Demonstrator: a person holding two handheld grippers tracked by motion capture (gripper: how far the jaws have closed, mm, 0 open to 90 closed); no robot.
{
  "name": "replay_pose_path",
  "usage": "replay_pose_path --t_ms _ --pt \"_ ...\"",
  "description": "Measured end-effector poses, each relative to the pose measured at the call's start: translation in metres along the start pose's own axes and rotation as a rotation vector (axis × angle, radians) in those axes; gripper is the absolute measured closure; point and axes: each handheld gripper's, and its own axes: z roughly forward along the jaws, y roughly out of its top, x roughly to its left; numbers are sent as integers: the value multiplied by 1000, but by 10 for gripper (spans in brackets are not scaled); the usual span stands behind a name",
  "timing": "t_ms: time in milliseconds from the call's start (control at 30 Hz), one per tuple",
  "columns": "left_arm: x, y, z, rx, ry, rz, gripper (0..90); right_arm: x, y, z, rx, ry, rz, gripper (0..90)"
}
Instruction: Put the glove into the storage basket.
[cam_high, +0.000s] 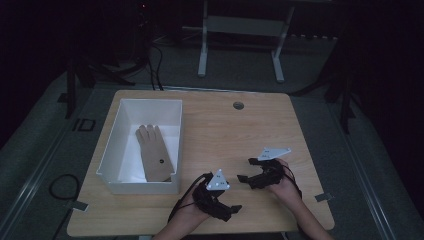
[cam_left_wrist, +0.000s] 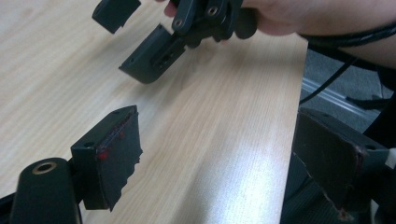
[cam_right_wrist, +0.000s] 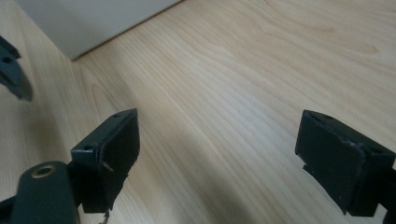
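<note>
Both tongs empty, glove boxed at left

Our left tongs (cam_high: 231, 210) and right tongs (cam_high: 243, 170) gape; the tan glove (cam_high: 154, 152) lies lengthwise near-to-far in the white box (cam_high: 111, 150), nearer our left.

Your two grippers, the left gripper (cam_high: 235, 209) and the right gripper (cam_high: 243, 170), are black, each topped with a pale grey plate. The table (cam_high: 225, 130) you work on is light wood with fine grain lines. The box (cam_high: 176, 125) is white, and the glove (cam_high: 154, 152) inside it is tan with one dark dot.
</note>
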Motion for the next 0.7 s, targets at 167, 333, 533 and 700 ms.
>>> replay_pose_path --t_ms 167,333,533,700 --pt "2 -9 13 11 -13 -3 160 -3 -13 1 13 -12 5 141" --pt "2 -17 21 22 -5 9 160 -5 -25 2 9 -24 10 140" --pt "3 -25 28 21 -14 12 160 -6 -37 1 -11 -38 14 138" --pt "1 -33 33 43 -12 34 160 -5 -41 0 -29 -48 -2 138"
